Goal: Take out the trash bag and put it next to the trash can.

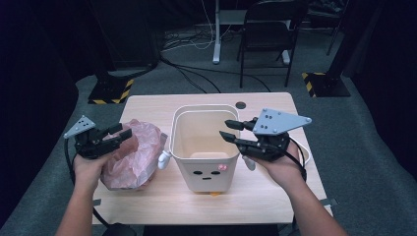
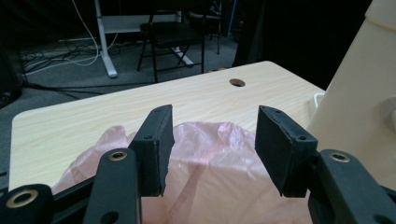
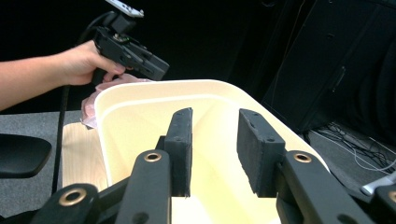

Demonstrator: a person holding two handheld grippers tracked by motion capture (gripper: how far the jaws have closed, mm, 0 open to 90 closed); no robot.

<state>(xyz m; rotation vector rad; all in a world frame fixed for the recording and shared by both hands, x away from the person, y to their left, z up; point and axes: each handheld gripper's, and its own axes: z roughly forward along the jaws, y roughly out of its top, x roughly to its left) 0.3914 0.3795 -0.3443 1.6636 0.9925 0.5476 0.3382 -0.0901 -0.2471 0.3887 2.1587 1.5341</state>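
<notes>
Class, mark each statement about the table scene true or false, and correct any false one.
1. A pink plastic bag lies to the left of the cream bin. True.
2. The left gripper is shut on the bag. False: its jaws are open above the bag.
3. The bin has a face on its front. True.
4. The right gripper is shut. False: its jaws are open over the bin.
5. The bin lies on its side. False: it stands upright.
</notes>
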